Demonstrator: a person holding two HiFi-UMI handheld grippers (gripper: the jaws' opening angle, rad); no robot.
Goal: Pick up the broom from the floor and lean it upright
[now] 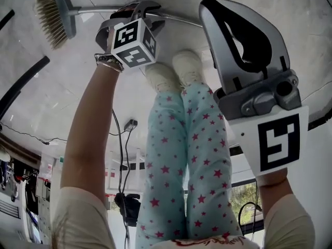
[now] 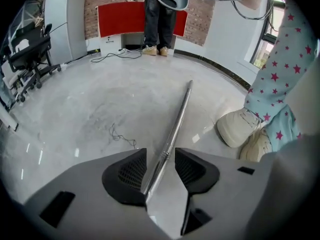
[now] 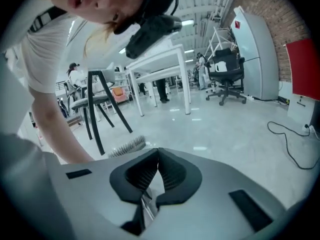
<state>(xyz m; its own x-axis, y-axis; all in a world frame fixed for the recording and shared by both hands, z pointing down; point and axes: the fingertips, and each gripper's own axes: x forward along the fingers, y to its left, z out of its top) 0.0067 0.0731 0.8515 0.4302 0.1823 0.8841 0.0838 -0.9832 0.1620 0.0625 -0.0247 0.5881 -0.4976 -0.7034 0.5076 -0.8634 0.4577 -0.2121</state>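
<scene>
The broom lies flat on the pale floor, its bristle head (image 1: 52,9) at the top left of the head view and its metal handle (image 1: 176,18) running right. My left gripper (image 1: 136,12) is down over the handle. In the left gripper view the handle (image 2: 177,119) passes between its jaws (image 2: 160,151), close to the left pad with a gap on the right, so the jaws stand open around it. My right gripper (image 1: 205,4) hangs above the floor to the right of the handle. Its tips (image 3: 158,151) meet with nothing between them. The bristles (image 3: 127,146) show just beyond them.
The person's pale shoes (image 1: 176,69) stand just beside the handle. A thin wire (image 2: 120,134) lies on the floor left of it. Farther off are a black stool (image 3: 97,104), a white table (image 3: 160,69), a red panel (image 2: 120,19) and a standing person (image 2: 159,19).
</scene>
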